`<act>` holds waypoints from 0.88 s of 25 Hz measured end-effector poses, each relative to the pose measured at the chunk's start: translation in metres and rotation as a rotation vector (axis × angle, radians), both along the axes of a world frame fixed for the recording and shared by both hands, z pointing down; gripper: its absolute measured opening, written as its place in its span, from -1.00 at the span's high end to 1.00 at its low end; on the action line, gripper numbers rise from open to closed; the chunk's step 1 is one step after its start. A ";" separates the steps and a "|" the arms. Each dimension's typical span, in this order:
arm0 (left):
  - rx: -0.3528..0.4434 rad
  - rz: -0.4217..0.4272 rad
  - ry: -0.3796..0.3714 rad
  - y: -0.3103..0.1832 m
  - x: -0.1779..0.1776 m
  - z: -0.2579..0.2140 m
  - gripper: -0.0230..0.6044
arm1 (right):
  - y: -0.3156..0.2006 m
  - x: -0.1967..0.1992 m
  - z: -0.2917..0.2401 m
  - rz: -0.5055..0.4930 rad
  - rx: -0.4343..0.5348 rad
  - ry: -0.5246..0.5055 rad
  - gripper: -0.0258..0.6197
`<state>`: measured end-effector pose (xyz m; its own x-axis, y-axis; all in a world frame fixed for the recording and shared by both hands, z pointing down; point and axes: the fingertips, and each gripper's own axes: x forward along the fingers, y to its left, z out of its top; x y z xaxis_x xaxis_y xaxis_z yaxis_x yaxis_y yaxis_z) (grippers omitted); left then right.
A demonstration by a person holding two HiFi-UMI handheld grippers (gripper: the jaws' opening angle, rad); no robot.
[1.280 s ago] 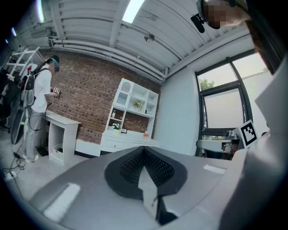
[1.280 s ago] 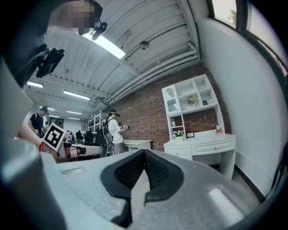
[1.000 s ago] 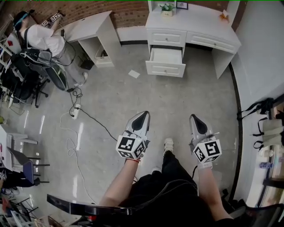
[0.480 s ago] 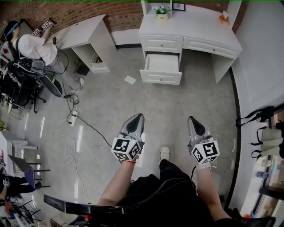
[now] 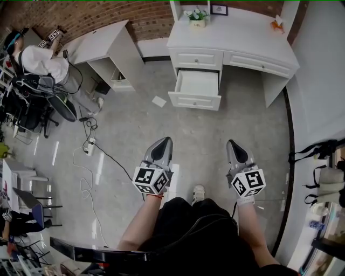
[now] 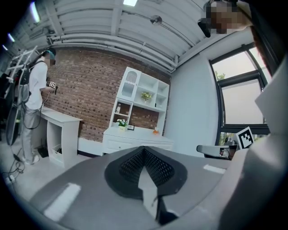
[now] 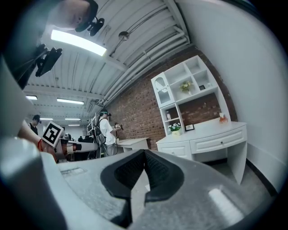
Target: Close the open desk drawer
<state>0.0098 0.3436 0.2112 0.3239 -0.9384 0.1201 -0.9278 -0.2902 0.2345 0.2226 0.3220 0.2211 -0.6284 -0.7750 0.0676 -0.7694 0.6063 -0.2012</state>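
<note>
A white desk (image 5: 232, 38) stands against the brick wall at the top of the head view. Its lower left drawer (image 5: 195, 90) is pulled out and looks empty. Both grippers hang well short of it, over the grey floor. My left gripper (image 5: 164, 142) is shut with nothing in it, and so is my right gripper (image 5: 232, 144). In the left gripper view the desk (image 6: 135, 137) shows beyond the shut left gripper (image 6: 144, 150), which hides the open drawer. In the right gripper view the desk (image 7: 211, 137) stands to the right of the shut right gripper (image 7: 145, 152).
A second white desk (image 5: 108, 46) stands at the left, with a person (image 5: 40, 56) beside it among chairs and gear. Cables and a power strip (image 5: 89, 135) lie on the floor, and a paper scrap (image 5: 158, 101) lies near the drawer. A potted plant (image 5: 197, 14) sits on the desk.
The desk and its open drawer have come a little nearer in the head view as the person steps forward. Both grippers have stayed shut and level.
</note>
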 end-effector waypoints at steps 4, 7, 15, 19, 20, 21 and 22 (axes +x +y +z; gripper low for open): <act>-0.011 -0.019 -0.011 -0.011 -0.006 0.001 0.92 | -0.013 0.003 0.001 0.005 -0.002 -0.031 0.92; -0.009 -0.024 -0.029 -0.023 -0.006 -0.005 0.92 | -0.023 0.008 0.003 0.014 -0.012 -0.052 0.92; -0.021 -0.008 -0.034 -0.053 -0.009 0.001 0.92 | -0.046 0.005 0.008 0.027 -0.029 -0.074 0.92; -0.032 0.021 -0.023 -0.076 -0.009 0.012 0.92 | -0.064 0.007 0.020 0.054 -0.055 -0.078 0.92; -0.034 0.029 -0.023 -0.084 -0.011 0.014 0.92 | -0.071 0.006 0.023 0.064 -0.061 -0.081 0.92; -0.036 0.035 -0.023 -0.093 -0.014 0.016 0.92 | -0.078 0.004 0.025 0.073 -0.066 -0.084 0.92; -0.038 0.036 -0.023 -0.102 -0.019 0.018 0.92 | -0.086 0.001 0.026 0.077 -0.069 -0.084 0.92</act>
